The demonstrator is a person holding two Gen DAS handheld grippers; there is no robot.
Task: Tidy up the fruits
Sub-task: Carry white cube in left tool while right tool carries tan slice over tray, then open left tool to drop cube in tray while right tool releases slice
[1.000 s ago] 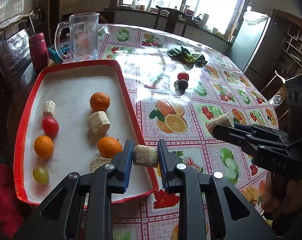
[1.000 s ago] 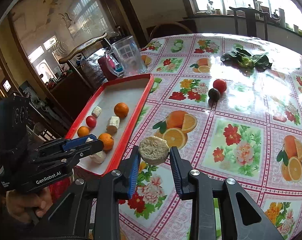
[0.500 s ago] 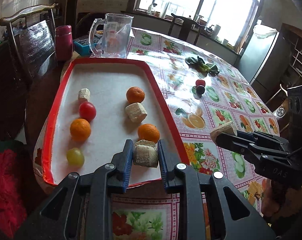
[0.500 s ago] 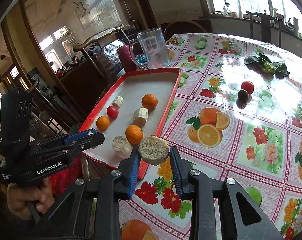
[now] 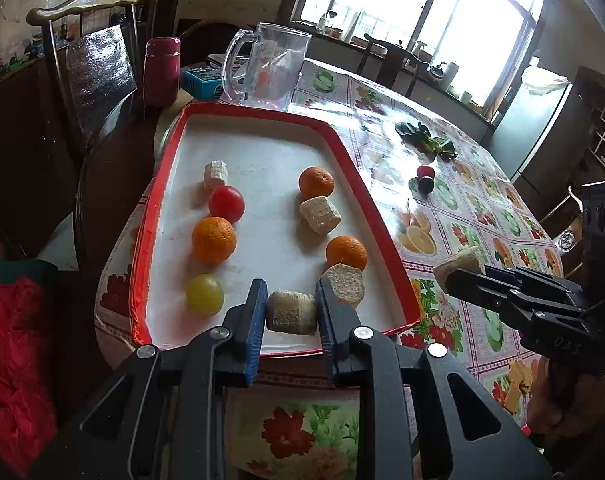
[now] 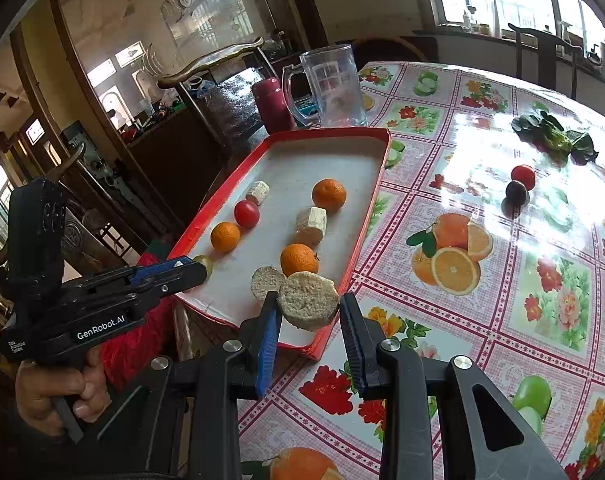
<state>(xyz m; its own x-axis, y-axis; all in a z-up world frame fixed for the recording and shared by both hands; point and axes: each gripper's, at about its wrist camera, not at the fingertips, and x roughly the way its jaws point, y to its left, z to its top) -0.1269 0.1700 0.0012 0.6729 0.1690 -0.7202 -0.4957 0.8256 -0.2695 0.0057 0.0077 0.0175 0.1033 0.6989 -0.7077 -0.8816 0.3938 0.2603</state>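
Red-rimmed tray (image 5: 158,200) on table (image 5: 482,208), directly under left hand-held gripper (image 5: 291,310).

Left wrist view: left hand-held gripper clenched on pale spongy chunk (image 5: 291,312), long axis crosswise between jaws, hanging over tray's near edge. Free spot lies just ahead, between yellow-green fruit (image 5: 204,294) and loose chunk (image 5: 344,282).

Right wrist view: right hand-held gripper (image 6: 308,312) clenched on round chunk (image 6: 308,300), over tray's near corner by its table-side rim. Left gripper nearer to tray's middle.
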